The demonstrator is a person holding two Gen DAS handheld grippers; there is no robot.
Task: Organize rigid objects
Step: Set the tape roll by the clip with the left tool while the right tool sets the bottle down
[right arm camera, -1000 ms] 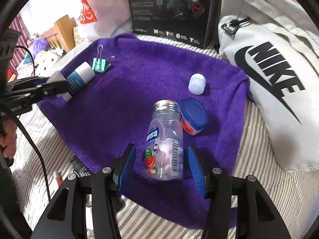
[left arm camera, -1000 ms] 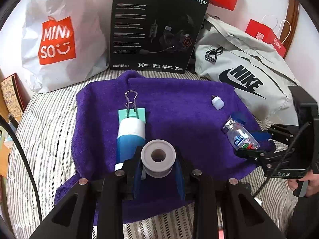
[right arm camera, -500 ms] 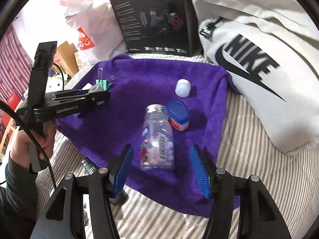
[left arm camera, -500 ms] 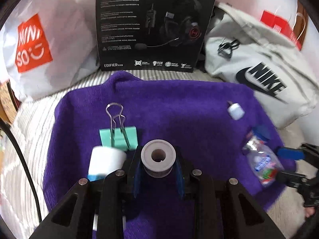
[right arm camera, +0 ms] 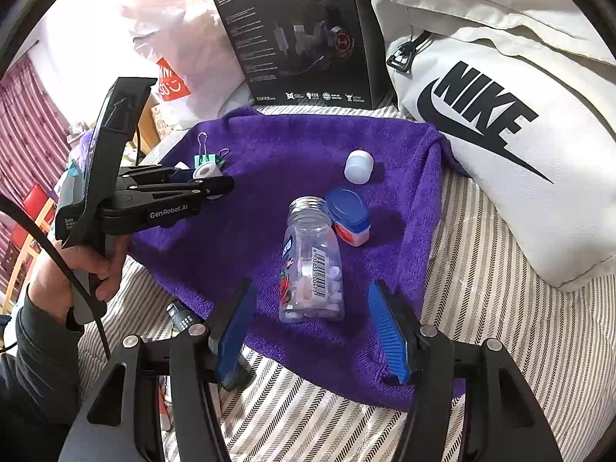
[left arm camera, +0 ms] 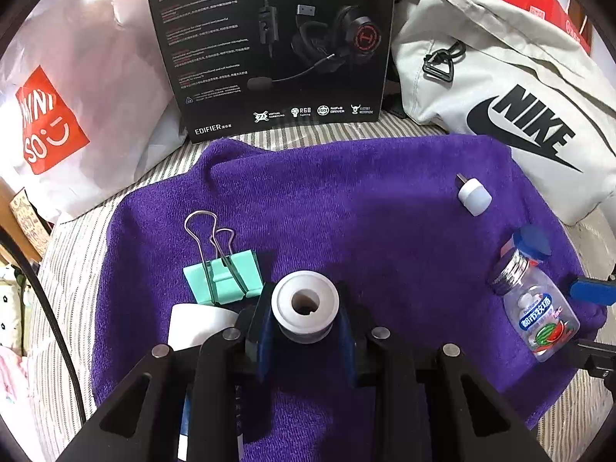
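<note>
The left gripper clamps a white tape roll (hole forward) for carrying; the right gripper, jaws wide and empty, straddles the lying candy bottle.

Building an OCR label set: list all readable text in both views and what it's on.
"NIKE": pale bag.
"MINI SO": white shopping bag.
"EDIFIER", "RGB": black headset box; its paragraphs are too small.
"GenRobot.AI": left gripper side.
Clear bottle: Chinese label and barcode digits unreadable.
Red bag: print too small.
</note>
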